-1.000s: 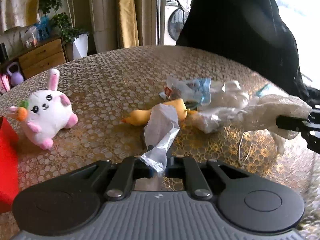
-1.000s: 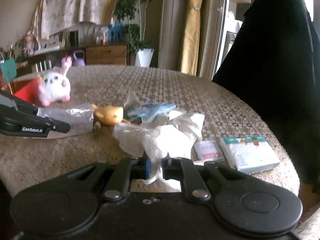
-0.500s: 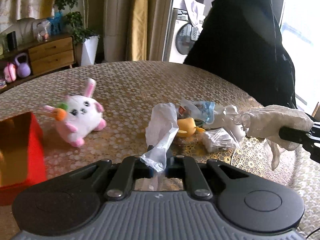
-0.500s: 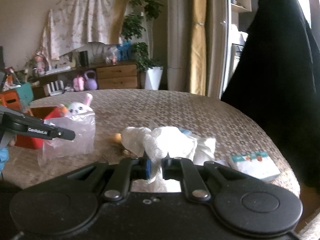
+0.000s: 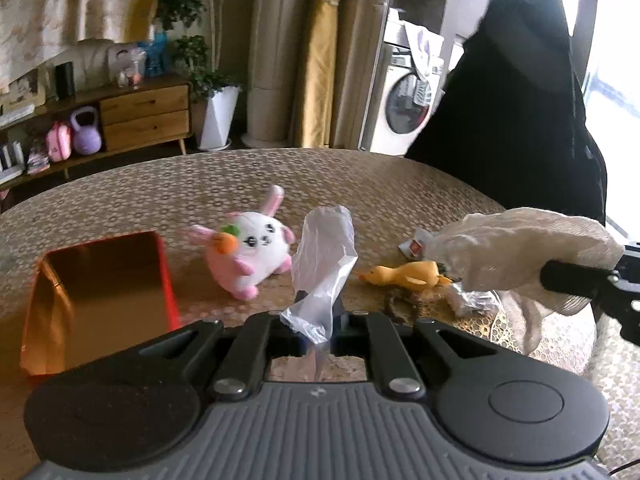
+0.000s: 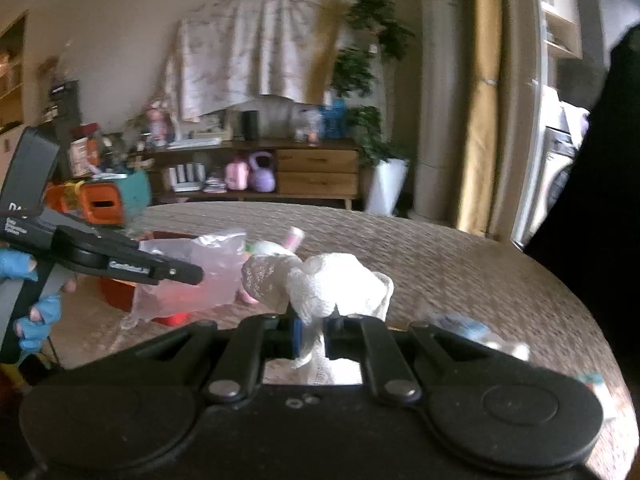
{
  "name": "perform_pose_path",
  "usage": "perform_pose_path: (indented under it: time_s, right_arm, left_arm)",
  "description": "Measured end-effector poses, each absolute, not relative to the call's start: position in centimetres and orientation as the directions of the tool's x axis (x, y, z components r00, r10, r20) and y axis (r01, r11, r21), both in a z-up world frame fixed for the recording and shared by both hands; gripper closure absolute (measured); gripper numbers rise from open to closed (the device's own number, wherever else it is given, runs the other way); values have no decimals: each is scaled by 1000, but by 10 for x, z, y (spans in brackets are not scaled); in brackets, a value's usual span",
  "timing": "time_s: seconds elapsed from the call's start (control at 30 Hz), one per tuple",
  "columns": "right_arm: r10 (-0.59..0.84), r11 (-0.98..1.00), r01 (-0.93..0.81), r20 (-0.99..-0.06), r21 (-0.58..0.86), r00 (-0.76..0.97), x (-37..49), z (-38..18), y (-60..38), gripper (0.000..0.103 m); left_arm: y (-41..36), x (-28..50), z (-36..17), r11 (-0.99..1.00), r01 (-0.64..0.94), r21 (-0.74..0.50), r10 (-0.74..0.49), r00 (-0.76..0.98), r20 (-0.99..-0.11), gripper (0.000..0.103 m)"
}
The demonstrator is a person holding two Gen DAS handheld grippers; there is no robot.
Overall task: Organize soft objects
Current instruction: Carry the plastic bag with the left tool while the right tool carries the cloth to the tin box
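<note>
Both my grippers hold soft things above the table

My left gripper [image 5: 318, 330] is closed on a thin clear plastic bag [image 5: 325, 264]; my right gripper [image 6: 311, 338] pinches a white mesh cloth [image 6: 336, 284], bunched above its fingertips

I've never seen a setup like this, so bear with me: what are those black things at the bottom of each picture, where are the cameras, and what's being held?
There is no robot here. A person holds a pair of tongs in each hand, with a camera on each looking along its fingers. In the left camera's picture the left tongs are shut on a clear plastic bag. The right camera shows the right tongs shut on a white cloth. On the table lie a plush bunny, a yellow toy duck, some wrappers and an open red box.
</note>
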State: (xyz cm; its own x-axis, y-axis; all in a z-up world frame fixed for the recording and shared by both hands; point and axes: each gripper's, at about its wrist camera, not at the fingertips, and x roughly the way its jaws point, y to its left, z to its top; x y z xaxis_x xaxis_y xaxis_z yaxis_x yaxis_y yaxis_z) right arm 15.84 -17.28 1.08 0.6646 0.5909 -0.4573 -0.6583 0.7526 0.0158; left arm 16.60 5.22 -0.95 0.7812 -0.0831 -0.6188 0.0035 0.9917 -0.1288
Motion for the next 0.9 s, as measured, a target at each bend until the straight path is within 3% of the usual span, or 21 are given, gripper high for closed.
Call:
perform_pose_path:
  time_s: [0.43, 0.9]
  right_arm:
    - [677, 640, -768, -463, -13, 572, 166, 30, -68, 94]
    - [714, 533, -844, -501, -64, 489, 186, 15, 40, 93]
  left_arm:
    - [142, 150, 11, 972, -132, -195, -11, 802, -598, 93]
    - [226, 169, 9, 951, -260, -167, 110, 790, -603, 93]
